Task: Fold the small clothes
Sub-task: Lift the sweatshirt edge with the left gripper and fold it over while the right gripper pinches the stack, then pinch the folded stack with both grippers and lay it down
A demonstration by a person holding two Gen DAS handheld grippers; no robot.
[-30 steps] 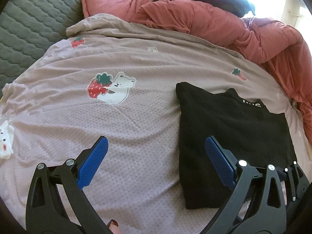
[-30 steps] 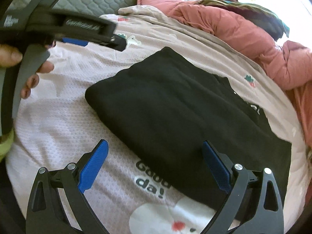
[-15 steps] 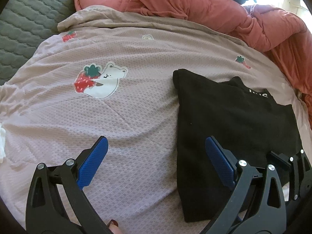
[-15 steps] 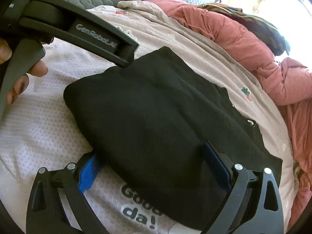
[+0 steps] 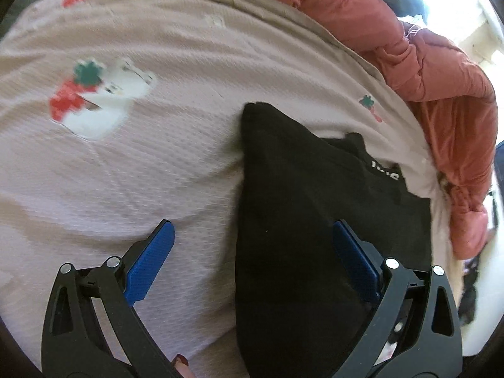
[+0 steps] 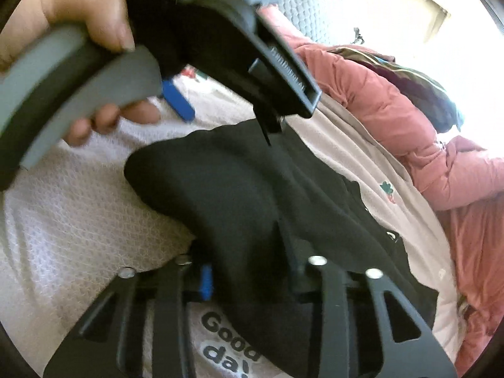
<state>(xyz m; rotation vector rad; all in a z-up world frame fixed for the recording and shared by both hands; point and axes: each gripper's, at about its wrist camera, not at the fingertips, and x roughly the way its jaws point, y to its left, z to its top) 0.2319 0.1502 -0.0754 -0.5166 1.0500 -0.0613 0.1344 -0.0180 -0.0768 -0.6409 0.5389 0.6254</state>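
Black garment (image 5: 315, 214) lies part-folded on the bed (image 5: 157, 163). Left wrist view: left gripper (image 5: 252, 252) jaws spread, straddling its left edge, gripping nothing. Right wrist view: right gripper (image 6: 249, 271) jaws pinched on the near hem (image 6: 252, 245). Looks like fold-over step; next needs left to pinch, then lift together.

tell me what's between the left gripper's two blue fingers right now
In the left wrist view, the open left gripper frames bare pink bedsheet on one side and the black garment's near edge on the other.
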